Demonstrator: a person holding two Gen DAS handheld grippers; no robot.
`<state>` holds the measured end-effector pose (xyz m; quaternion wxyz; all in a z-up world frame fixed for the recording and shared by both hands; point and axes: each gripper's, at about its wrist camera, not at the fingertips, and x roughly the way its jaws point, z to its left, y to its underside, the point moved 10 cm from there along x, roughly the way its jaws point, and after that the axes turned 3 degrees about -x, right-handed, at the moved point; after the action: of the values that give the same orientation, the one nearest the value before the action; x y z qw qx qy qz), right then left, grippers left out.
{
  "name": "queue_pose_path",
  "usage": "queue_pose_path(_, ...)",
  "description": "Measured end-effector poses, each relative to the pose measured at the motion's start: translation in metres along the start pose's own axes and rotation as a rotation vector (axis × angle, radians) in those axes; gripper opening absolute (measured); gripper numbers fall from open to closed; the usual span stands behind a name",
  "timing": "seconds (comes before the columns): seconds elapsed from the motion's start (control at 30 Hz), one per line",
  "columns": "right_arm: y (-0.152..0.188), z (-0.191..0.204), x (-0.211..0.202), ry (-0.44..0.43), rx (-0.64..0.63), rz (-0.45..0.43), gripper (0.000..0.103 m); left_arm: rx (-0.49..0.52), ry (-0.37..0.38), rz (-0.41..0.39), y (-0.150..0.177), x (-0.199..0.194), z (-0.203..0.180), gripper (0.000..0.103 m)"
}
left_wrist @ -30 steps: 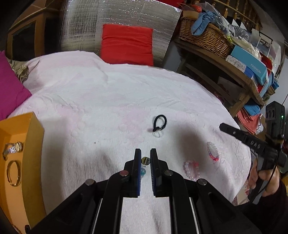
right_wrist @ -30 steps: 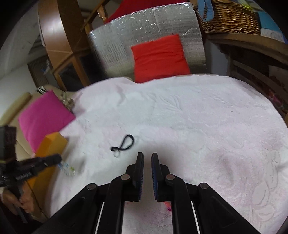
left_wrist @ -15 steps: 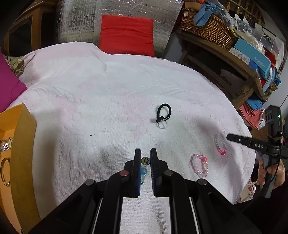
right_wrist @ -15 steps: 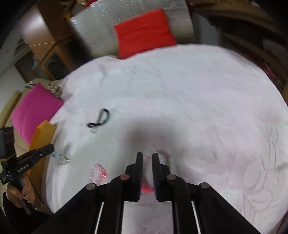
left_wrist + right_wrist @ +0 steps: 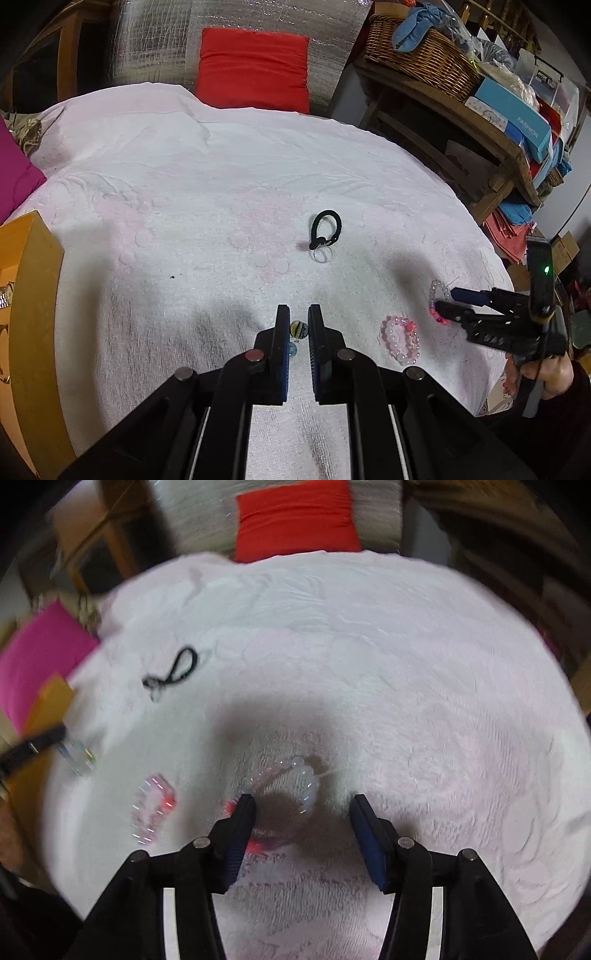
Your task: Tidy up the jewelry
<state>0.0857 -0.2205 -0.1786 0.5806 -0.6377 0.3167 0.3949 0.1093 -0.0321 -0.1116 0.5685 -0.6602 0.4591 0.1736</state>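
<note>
The clear-and-pink bead bracelet (image 5: 295, 775) lies flat on the white cloth of the tabletop (image 5: 406, 664), directly ahead of the right claw (image 5: 301, 801), whose jaws are opening around it with nothing yet pressed between the pads. For a sound pick-up, one strand of the loop should be centred between the pads before closing, since at present the left pad appears to sit over the pink end while the right pad stands clear beyond the loop; the tips would best be brought down to the cloth without gathering its pile, and closed only once the beads are straddled. A second pink bracelet (image 5: 153, 808) lies just to the left and should be left undisturbed. The left claw (image 5: 298, 325) is clamped together on a beaded piece (image 5: 297, 328), a striped bead showing between its pads. In the right wrist view, which is blurred, the exact placing of the pads over the loop is given; in the left wrist view the scene is sharp and the black cord with a ring (image 5: 325, 234), the orange box (image 5: 33, 295) at the left edge and the hand (image 5: 543, 376) behind the right claw are shown.
</note>
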Motion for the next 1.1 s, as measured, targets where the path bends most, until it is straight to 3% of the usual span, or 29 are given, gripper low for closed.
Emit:
queue_pose_path(0.07, -0.001, 0.001, -0.001, 0.016, -0.029, -0.01, 0.041, 0.003, -0.005, 0.001, 0.0, 0.0, 0.0, 0.009)
queue_pose_path(0.17, -0.004, 0.001, -0.005, 0.024, -0.051, -0.028, 0.009, -0.003, -0.005, -0.001, -0.001, 0.0, 0.003, 0.009)
queue_pose_path(0.73, -0.06, 0.027, -0.065, -0.055, -0.001, -0.318, 0.009, -0.035, 0.012, -0.055, -0.013, -0.016, 0.013, 0.009)
queue_pose_path(1.1, -0.075, 0.087, -0.064, -0.124, -0.086, -0.352, 0.009, -0.043, 0.007, -0.075, -0.017, -0.025, 0.021, 0.009)
